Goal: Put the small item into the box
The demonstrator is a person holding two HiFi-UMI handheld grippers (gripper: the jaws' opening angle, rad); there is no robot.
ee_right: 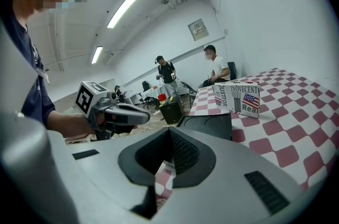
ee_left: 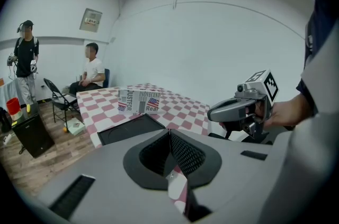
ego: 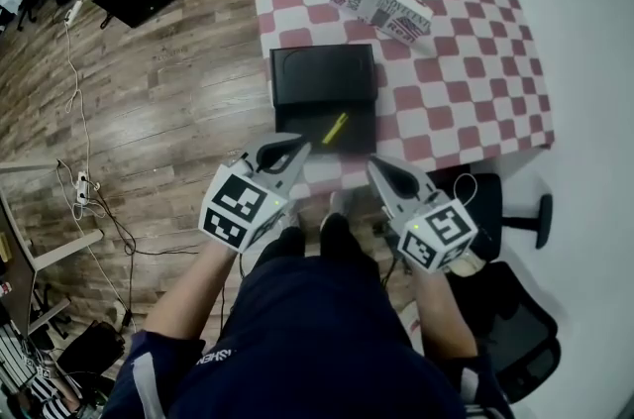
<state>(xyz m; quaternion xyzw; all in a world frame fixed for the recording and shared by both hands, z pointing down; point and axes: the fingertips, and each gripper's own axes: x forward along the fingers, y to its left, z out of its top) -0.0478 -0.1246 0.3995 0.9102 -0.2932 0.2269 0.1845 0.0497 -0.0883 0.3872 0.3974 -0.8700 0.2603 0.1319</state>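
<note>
The left gripper (ego: 295,150) is clenched on nothing. The right gripper (ego: 378,169) beside it is likewise closed and empty. Both hang at the near edge of the table (ego: 475,60). Just ahead of them lies the black box (ego: 322,70), and the yellow item (ego: 335,128) seems to rest in its nearer half, though it shows small. The placing looks done, so it is best to hold both grippers high and clear of the box so that nothing jogs it.

We read print on the newspaper-patterned carton (ee_right: 237,97) standing on the counter (ee_right: 296,127): "JUSTFOR" on one face, and what looks like "INNOCENT" above "Real" on the next. The wall plaque (ee_right: 197,29) is too small to read.
</note>
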